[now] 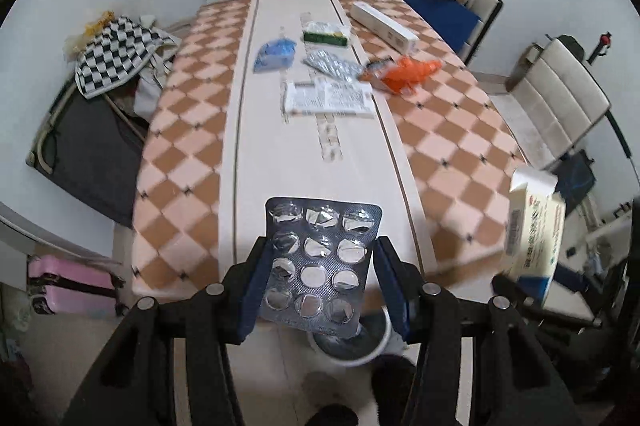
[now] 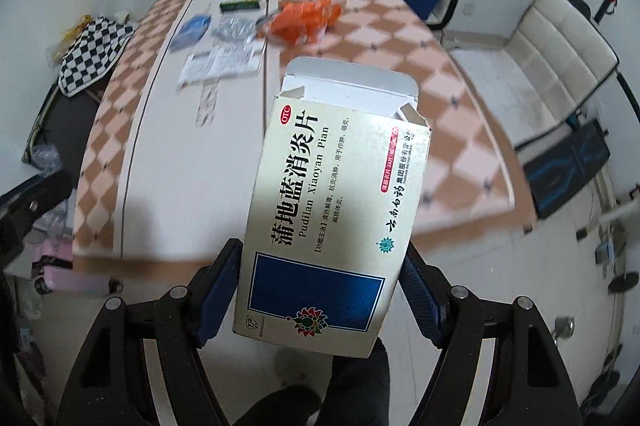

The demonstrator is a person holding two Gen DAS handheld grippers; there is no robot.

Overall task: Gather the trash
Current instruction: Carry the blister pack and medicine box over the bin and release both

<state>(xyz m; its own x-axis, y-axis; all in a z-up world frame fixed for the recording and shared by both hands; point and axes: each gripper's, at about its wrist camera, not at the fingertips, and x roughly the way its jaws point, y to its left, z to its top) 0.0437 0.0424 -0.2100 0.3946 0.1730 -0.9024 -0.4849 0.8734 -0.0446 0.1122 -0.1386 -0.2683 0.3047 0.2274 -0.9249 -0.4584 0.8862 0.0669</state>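
We hold both tongs raised past the counter's [image 1: 192,130] near edge. Our left tongs [image 1: 320,278] grip an emptied blister pack [image 1: 320,258] above a white bin [image 1: 360,342], seen only there. Our right tongs [image 2: 320,290] clamp an open medicine box [image 2: 332,210], nothing visible inside.

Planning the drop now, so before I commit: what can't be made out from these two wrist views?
- White bin, left wrist view: mostly hidden behind the blister pack; contents unseen.
- Medicine box interior, right wrist view: only the open flap shows.
- Leaflet print and orange wrapper: motion-blurred.
- Floor below both jaws: blocked by gripper frames.
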